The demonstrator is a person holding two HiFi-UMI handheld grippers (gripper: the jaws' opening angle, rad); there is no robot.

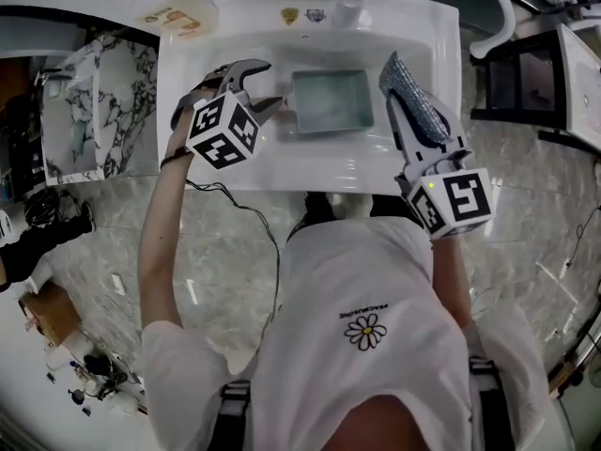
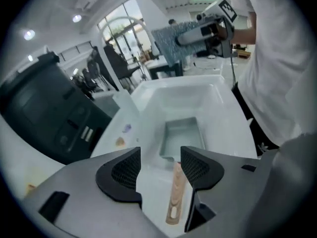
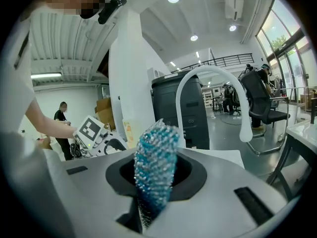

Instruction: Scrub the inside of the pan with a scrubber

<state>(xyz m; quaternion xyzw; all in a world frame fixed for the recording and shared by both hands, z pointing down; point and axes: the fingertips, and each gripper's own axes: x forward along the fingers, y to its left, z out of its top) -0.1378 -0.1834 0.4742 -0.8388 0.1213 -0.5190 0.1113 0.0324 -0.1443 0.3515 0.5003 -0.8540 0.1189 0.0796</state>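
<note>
**White sink basin: pan not yet steadied**

The rectangular pan is lying in the basin. The left gripper is being held wide open astride the wooden handle, gripping nothing. The blue scrubber is being clamped in the right gripper, raised above the basin's right side. Judged next: handle gripped, scrubber lowered inside.

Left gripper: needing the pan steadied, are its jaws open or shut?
Open: left gripper jaws wide apart, pan handle between them, ungripped.
</note>
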